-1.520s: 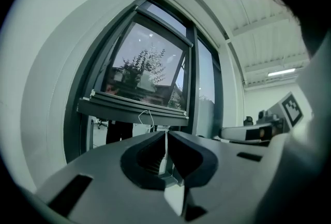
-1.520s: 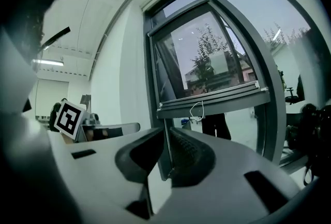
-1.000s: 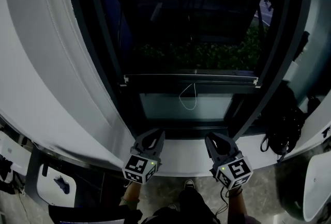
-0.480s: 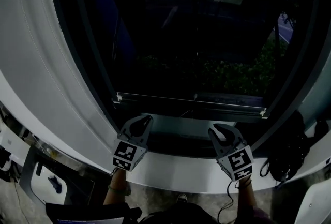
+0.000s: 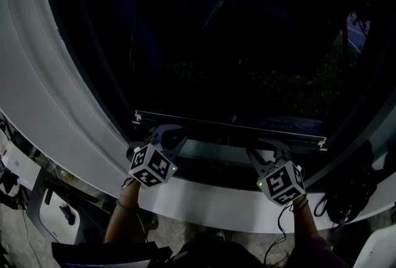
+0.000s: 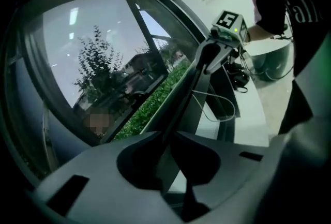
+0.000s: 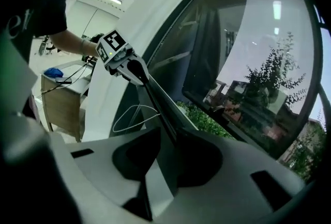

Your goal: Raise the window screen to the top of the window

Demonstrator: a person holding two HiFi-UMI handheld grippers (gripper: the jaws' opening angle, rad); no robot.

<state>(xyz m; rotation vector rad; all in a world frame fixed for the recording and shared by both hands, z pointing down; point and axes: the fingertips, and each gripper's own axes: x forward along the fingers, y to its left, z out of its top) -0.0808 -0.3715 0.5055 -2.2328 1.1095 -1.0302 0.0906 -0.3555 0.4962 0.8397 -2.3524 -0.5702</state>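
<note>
The bar (image 5: 229, 127) of the screen lies low in the window (image 5: 235, 50), just above the sill (image 5: 204, 200). The left gripper (image 5: 164, 132) and right gripper (image 5: 270, 149) have their fingers clamped on it near its ends. It looks thin, stiff and light, and would likely jam if raised unevenly.

I can read no whole word anywhere. Up and to the right of my left claw (image 6: 168, 137), the person's dark shirt (image 6: 305, 11) carries pale lettering cut off by the frame edge, something like "all". Up and left of my right claw (image 7: 168, 137), it shows "et". The marker cubes (image 5: 150, 166) carry only black-and-white squares.
</note>
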